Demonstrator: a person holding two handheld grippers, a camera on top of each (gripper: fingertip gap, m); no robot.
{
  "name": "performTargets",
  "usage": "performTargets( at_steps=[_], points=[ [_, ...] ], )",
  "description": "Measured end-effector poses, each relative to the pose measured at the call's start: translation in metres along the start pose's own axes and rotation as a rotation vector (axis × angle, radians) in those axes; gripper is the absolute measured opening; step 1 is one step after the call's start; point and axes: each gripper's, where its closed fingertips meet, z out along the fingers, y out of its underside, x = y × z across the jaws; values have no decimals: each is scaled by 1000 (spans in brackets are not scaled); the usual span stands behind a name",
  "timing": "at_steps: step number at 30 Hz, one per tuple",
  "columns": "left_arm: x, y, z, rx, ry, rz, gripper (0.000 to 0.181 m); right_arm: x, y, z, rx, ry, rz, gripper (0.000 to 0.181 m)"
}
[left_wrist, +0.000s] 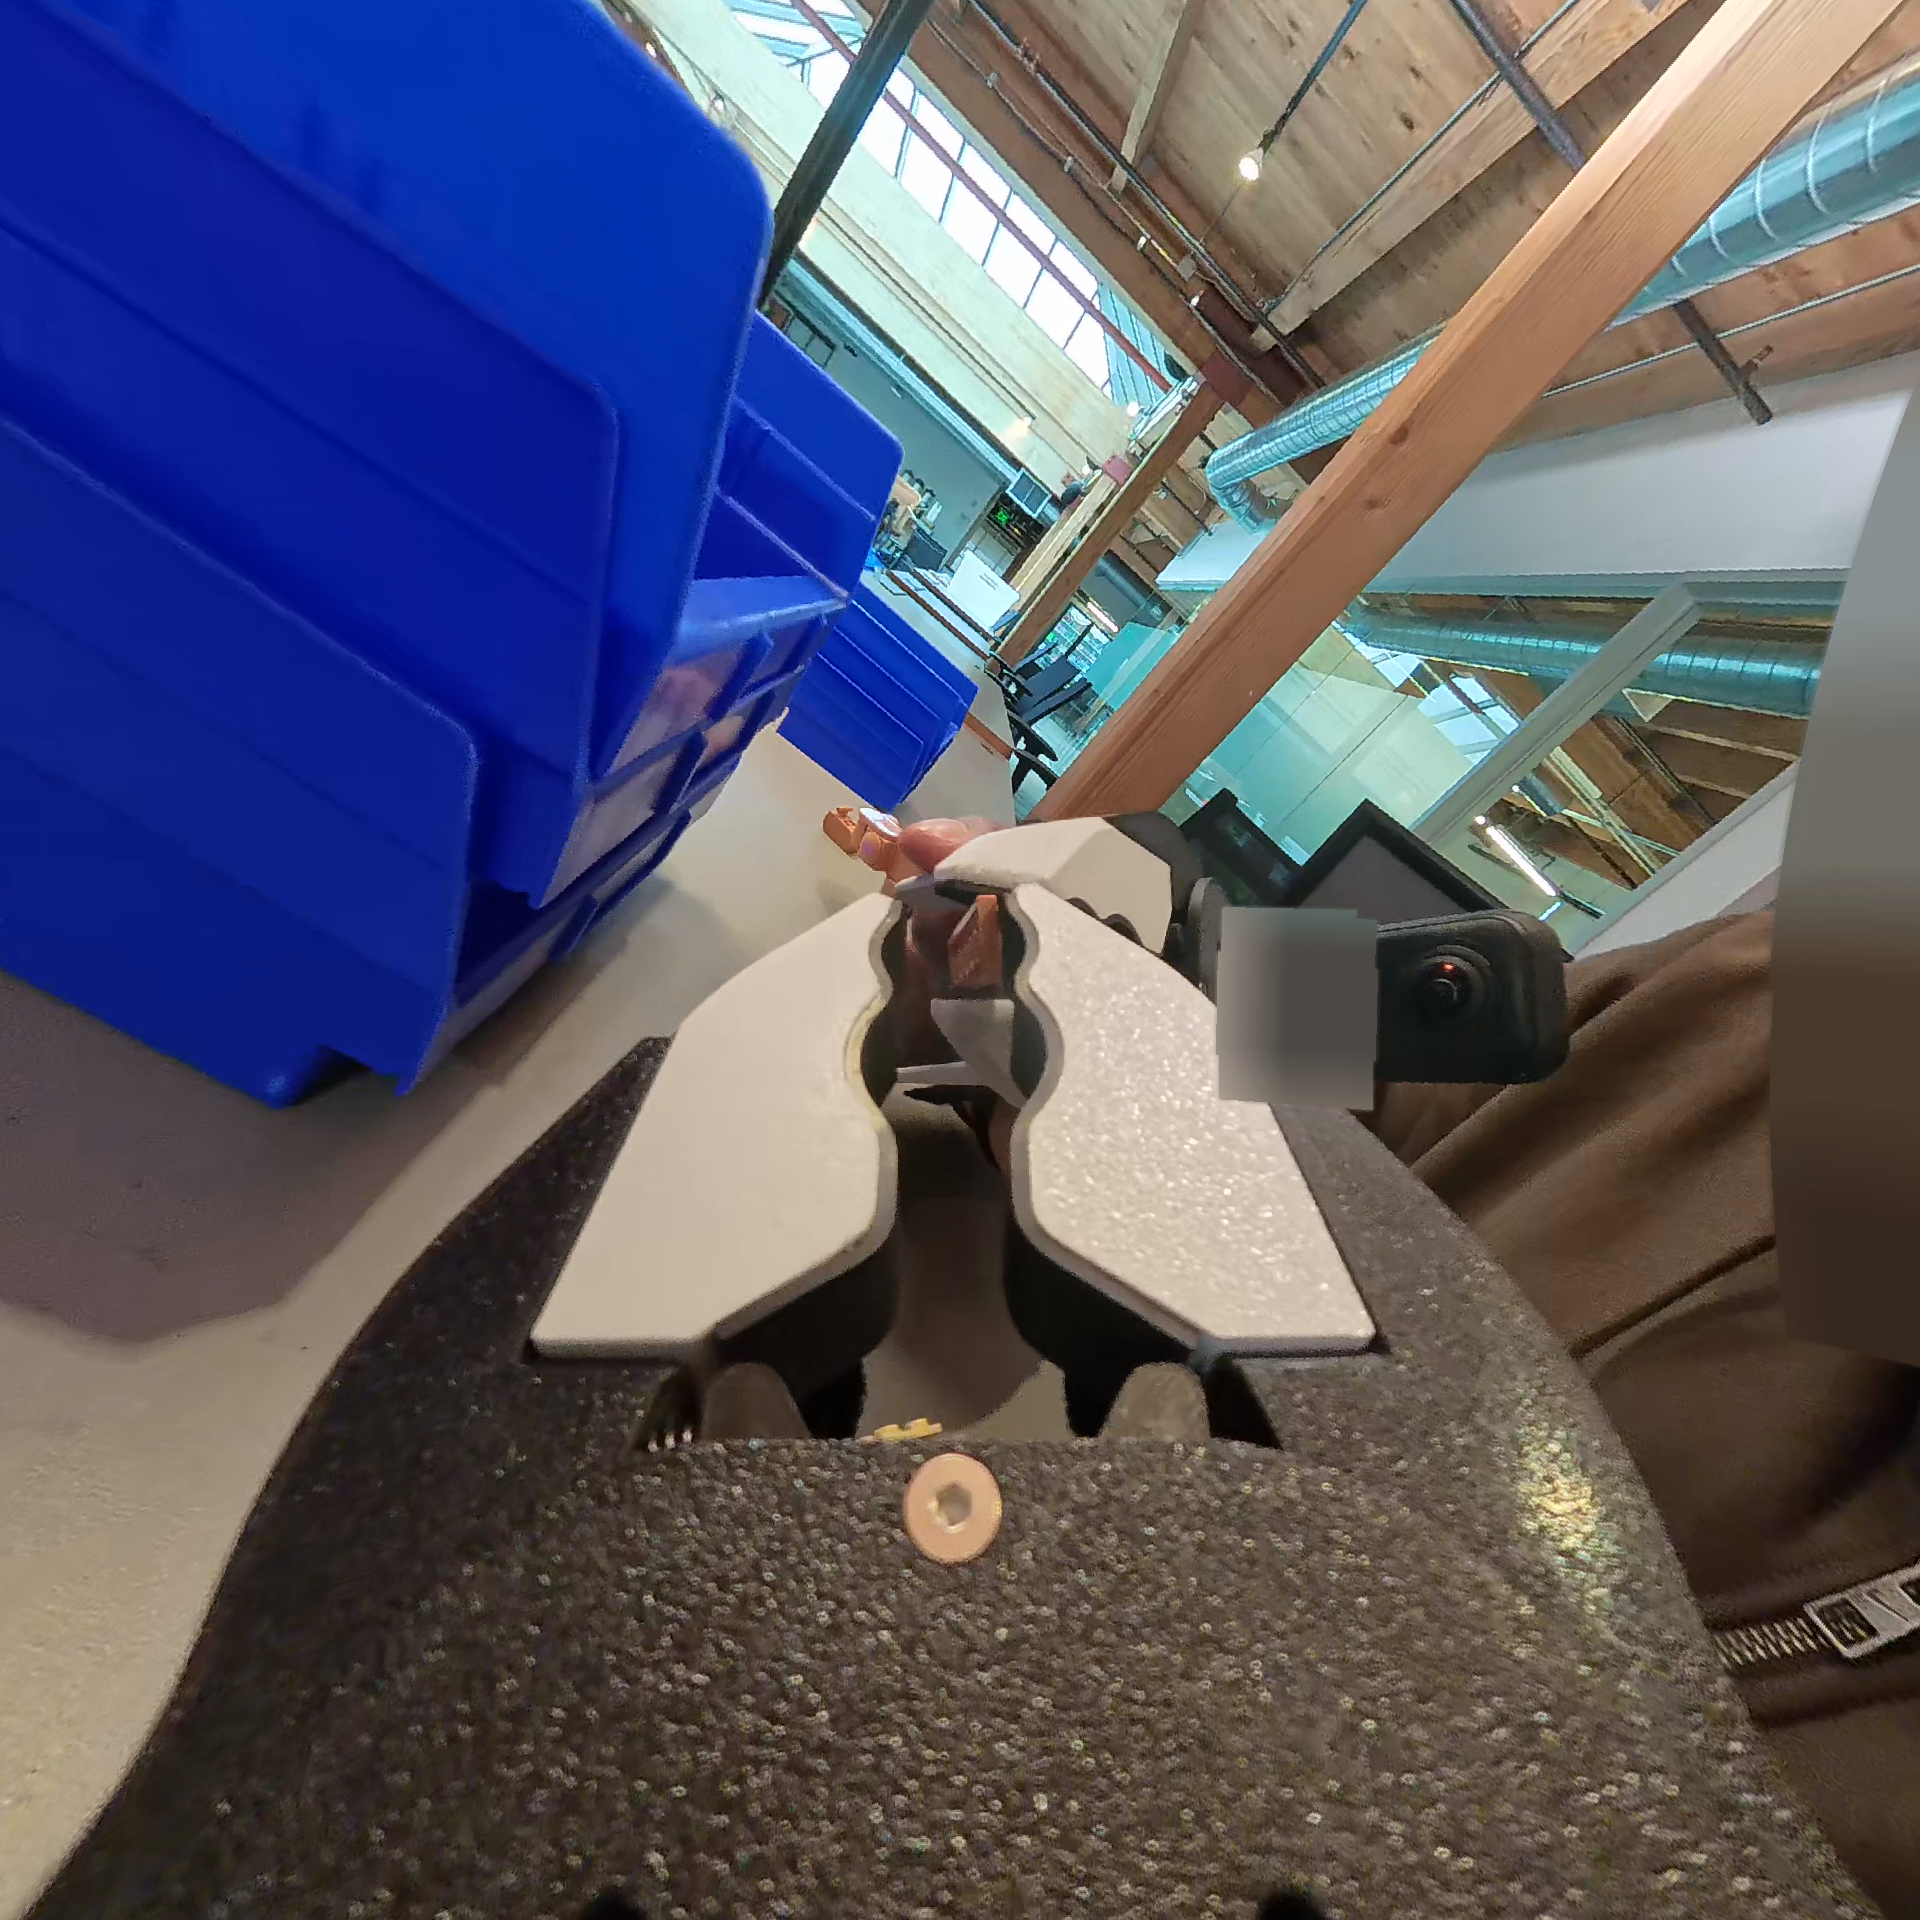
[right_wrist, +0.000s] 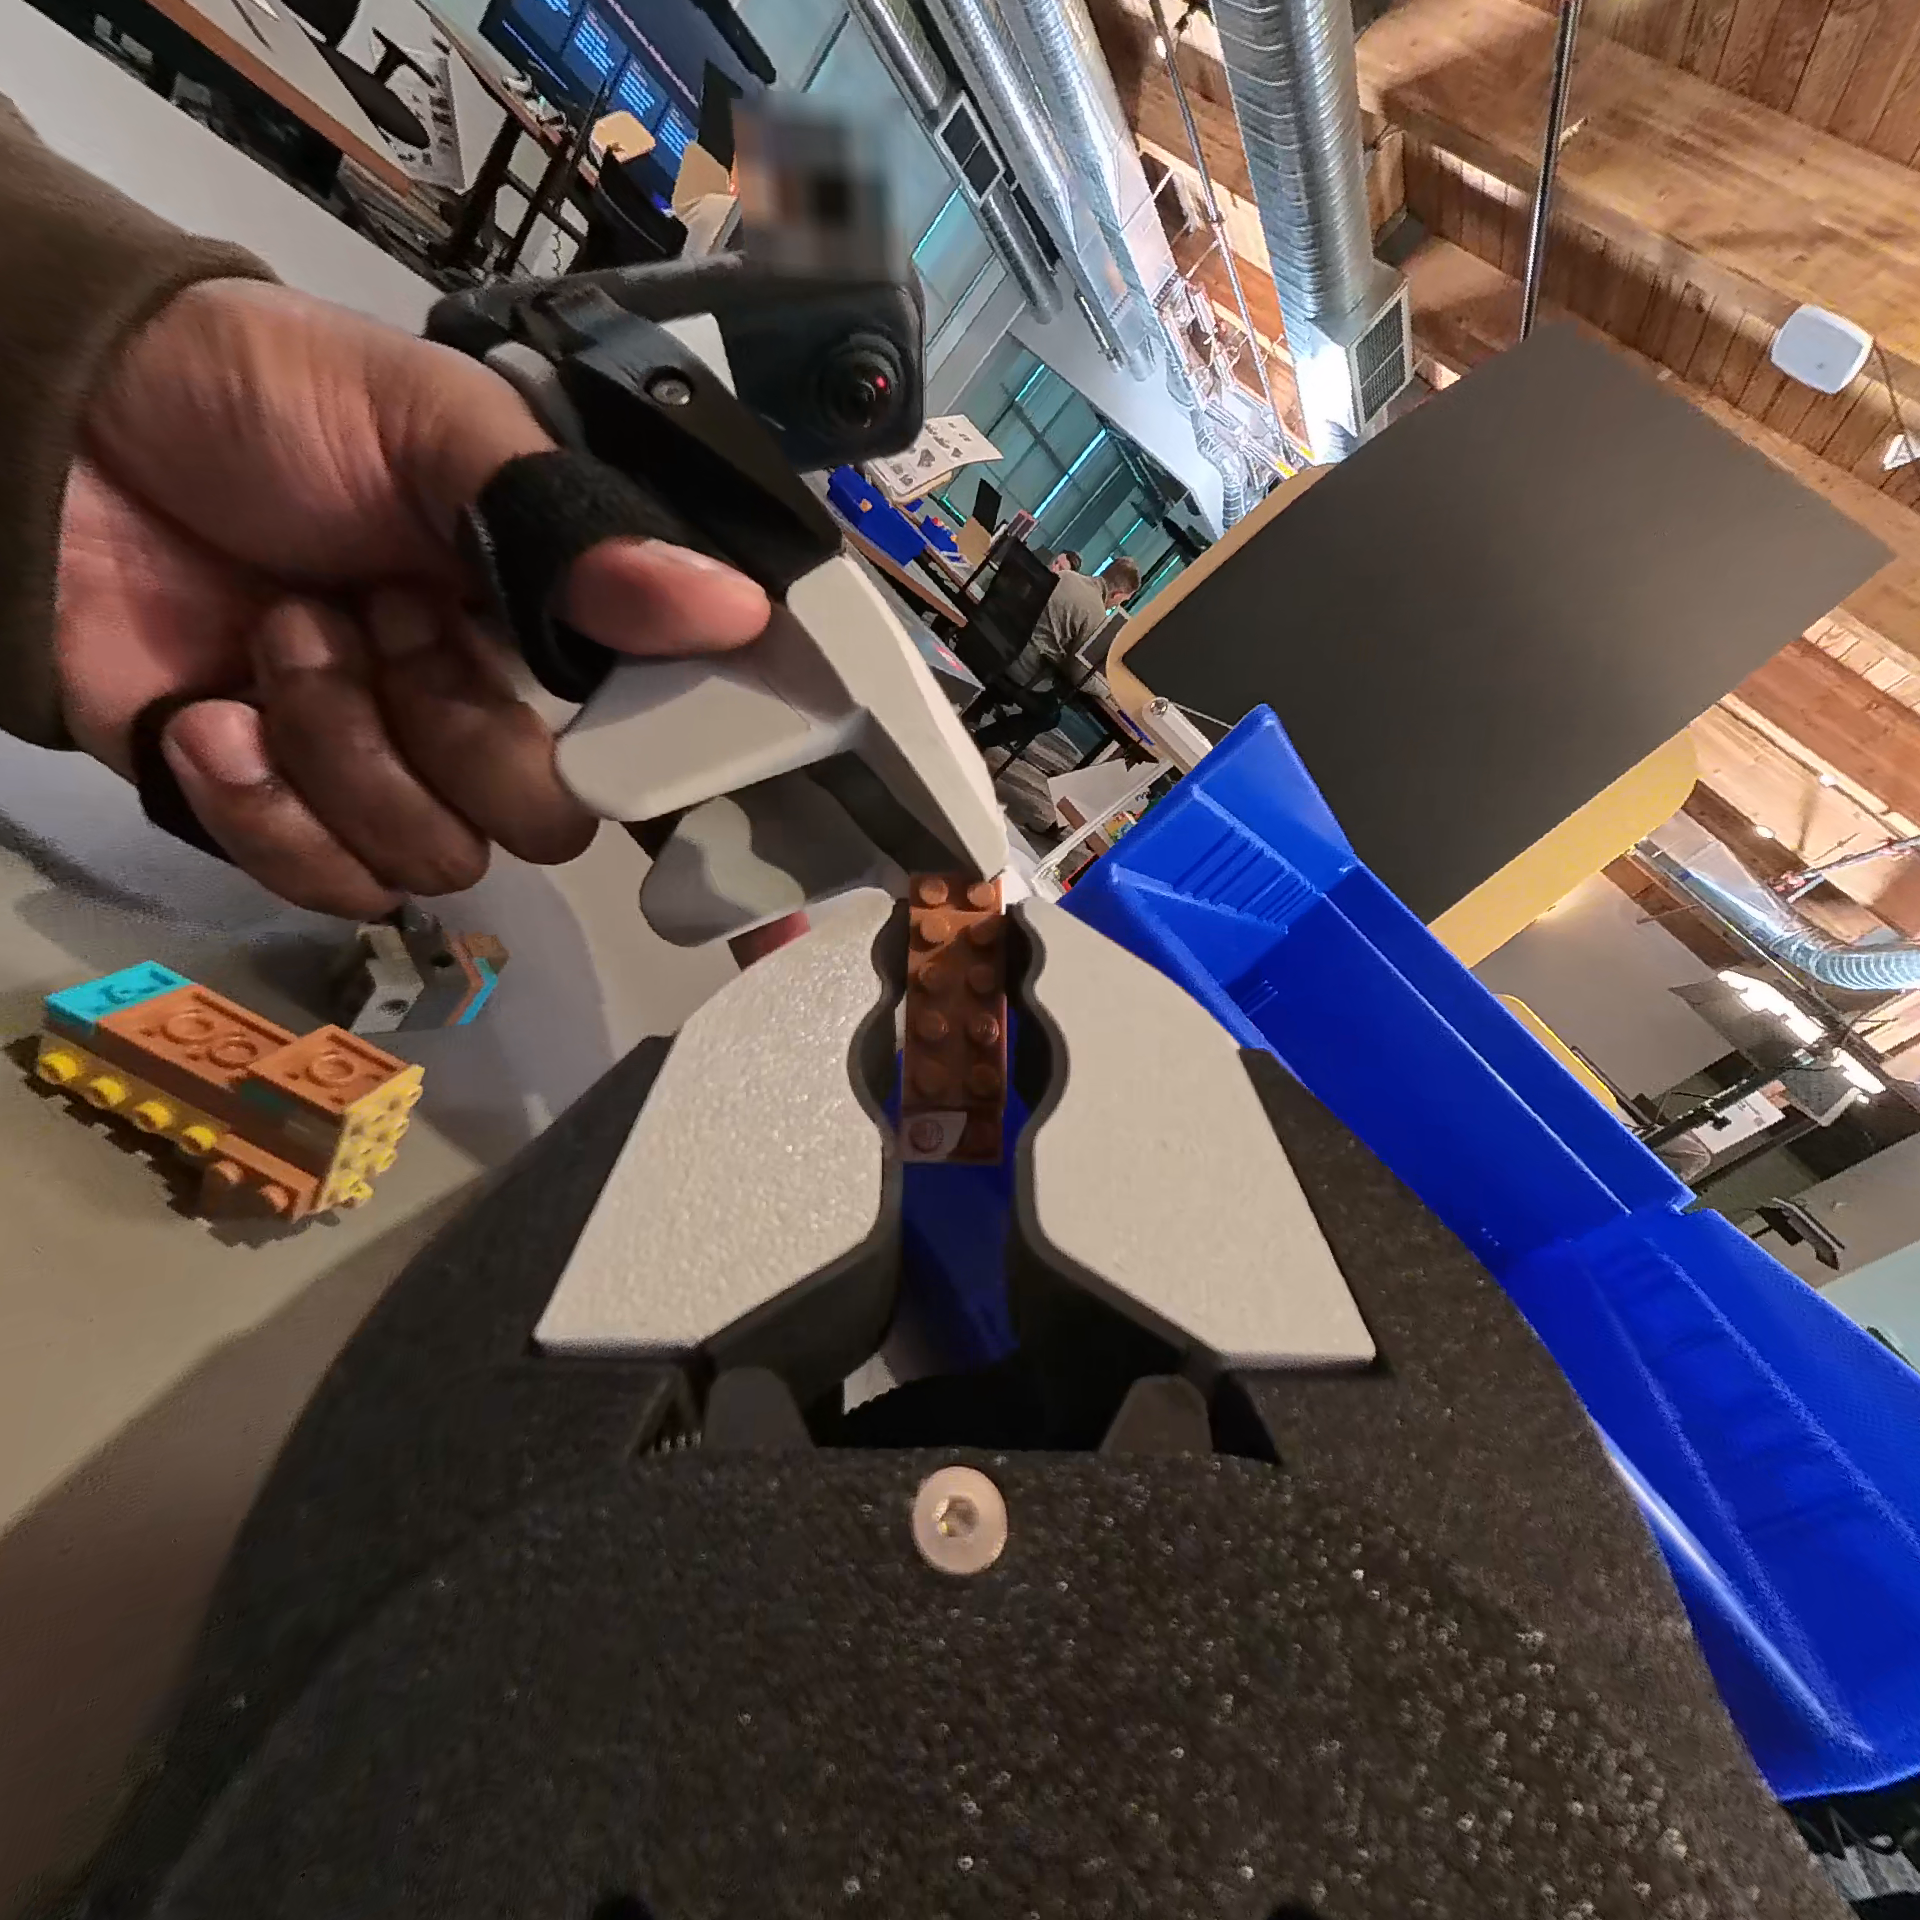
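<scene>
Pinching one brown studded plate (right_wrist: 956, 1023) between nearly closed tips, both claws meet above the table.

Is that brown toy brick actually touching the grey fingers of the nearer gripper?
Touching. The right wrist view shows the brown brick pinched between both fingers of the right gripper, with no gap on either side.

A brown, studded, rectangular plastic building plate (right_wrist: 954, 1029), studs facing the camera and standing lengthwise, is clamped between the pale grey fingers of the right gripper (right_wrist: 958, 914), its far end touched by the fingertip of the left gripper (right_wrist: 961, 847), above the grey desk (right_wrist: 135, 1351).
</scene>
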Motion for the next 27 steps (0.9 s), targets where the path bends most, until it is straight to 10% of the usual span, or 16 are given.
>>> performTargets(
  at_steps=[18, 27],
  points=[
    [5, 16, 1, -74, 77, -6, 5, -13, 6, -1, -6, -45, 15, 18],
    [38, -17, -9, 58, -73, 667, 5, 14, -10, -19, 60, 94, 126, 23]
  ],
)
